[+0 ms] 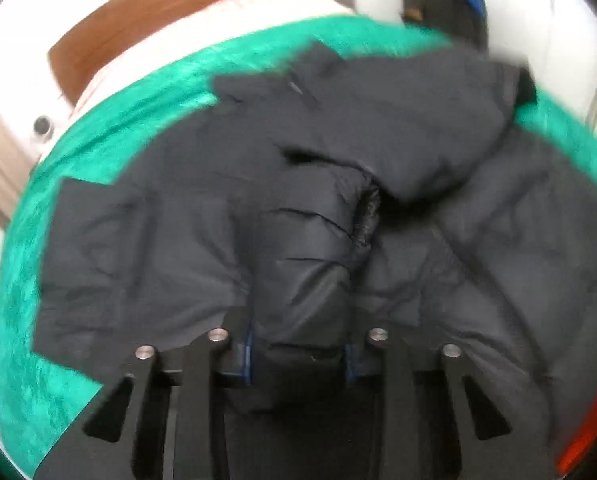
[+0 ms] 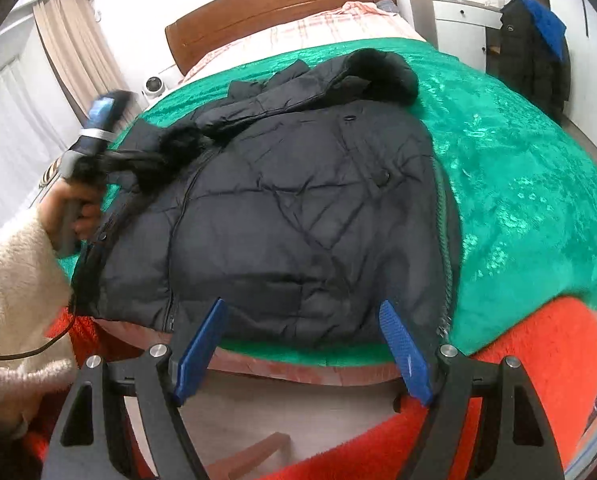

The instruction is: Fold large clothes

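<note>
A large black quilted jacket (image 2: 298, 208) with a fur-trimmed hood (image 2: 378, 68) lies spread on a green bedspread (image 2: 518, 184). My left gripper (image 1: 298, 354) is shut on a bunched sleeve of the jacket (image 1: 310, 256), which fills the space between its blue pads. In the right wrist view the left gripper (image 2: 90, 140) is at the jacket's left side, held by a hand, lifting the fur cuff end. My right gripper (image 2: 306, 344) is open and empty, hovering just off the bed's near edge by the jacket's hem.
A wooden headboard (image 2: 274, 4) and pink striped bedding (image 2: 330, 24) are at the far end. An orange fuzzy blanket (image 2: 518, 380) hangs at the near edge. A dark coat with blue lining (image 2: 534, 44) hangs at the far right beside white cabinets (image 2: 458, 24).
</note>
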`<state>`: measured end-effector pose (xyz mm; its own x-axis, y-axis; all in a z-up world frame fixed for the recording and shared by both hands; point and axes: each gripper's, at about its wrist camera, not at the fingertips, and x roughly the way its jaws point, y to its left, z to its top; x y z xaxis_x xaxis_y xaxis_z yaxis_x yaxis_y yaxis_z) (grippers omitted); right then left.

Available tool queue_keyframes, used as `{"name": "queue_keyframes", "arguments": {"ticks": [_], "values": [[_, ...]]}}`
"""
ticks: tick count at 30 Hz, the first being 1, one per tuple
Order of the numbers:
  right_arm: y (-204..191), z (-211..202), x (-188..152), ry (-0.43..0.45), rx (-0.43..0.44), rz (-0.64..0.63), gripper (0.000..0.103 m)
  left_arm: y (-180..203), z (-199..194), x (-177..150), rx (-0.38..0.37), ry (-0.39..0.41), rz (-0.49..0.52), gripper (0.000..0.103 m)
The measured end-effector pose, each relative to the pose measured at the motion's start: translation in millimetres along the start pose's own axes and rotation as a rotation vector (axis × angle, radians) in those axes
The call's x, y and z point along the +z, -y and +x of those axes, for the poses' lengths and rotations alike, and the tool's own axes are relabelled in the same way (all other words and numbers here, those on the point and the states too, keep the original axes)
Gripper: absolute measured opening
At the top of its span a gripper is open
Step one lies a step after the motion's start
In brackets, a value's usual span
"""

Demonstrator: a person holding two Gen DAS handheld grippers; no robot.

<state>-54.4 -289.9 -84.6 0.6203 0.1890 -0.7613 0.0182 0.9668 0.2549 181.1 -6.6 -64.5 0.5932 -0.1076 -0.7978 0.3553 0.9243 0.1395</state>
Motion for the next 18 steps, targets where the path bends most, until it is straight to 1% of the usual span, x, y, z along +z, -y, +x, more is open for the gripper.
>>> {"name": "queue_keyframes", "arguments": {"ticks": [1, 3, 5, 7, 9, 11, 12, 13, 14, 15, 16, 17, 18], "values": [[2, -1, -1, 0.006, 0.002, 0.009, 0.079, -18, -19, -1, 0.008, 0.032, -0.035, 0.03], [6, -2, 1, 0.023, 0.009, 0.033, 0.079, -66, -63, -1, 0.042, 0.102, -0.137, 0.03], [5, -2, 5, 0.043, 0.013, 0.037, 0.079, -120, -97, -7, 0.088, 0.156, -0.251, 0.03], [-2, 1, 10, 0.058, 0.025, 0.023, 0.079, -180, -126, -25, 0.157, 0.191, -0.391, 0.03], [-11, 4, 11, 0.059, 0.037, 0.002, 0.079, -235, -142, -53, 0.249, 0.187, -0.518, 0.03], [-20, 7, 10, 0.05, 0.047, -0.03, 0.079, -284, -144, -88, 0.339, 0.156, -0.646, 0.03], [-25, 9, 8, 0.045, 0.049, -0.05, 0.079, -304, -139, -107, 0.385, 0.128, -0.701, 0.03], [-30, 11, 6, 0.036, 0.05, -0.07, 0.079, -324, -130, -127, 0.429, 0.084, -0.748, 0.031], [-34, 12, 5, 0.026, 0.055, -0.086, 0.079, -340, -119, -145, 0.465, 0.032, -0.786, 0.035], [-37, 13, 5, 0.023, 0.059, -0.092, 0.079, -353, -104, -164, 0.508, -0.035, -0.817, 0.047], [-39, 14, 4, 0.018, 0.061, -0.102, 0.079, -360, -91, -177, 0.548, -0.091, -0.829, 0.055], [-41, 13, 3, 0.017, 0.06, -0.109, 0.079, -366, -78, -191, 0.594, -0.159, -0.826, 0.057], [-42, 13, 2, 0.018, 0.058, -0.115, 0.079, -369, -71, -197, 0.615, -0.192, -0.818, 0.059]]}}
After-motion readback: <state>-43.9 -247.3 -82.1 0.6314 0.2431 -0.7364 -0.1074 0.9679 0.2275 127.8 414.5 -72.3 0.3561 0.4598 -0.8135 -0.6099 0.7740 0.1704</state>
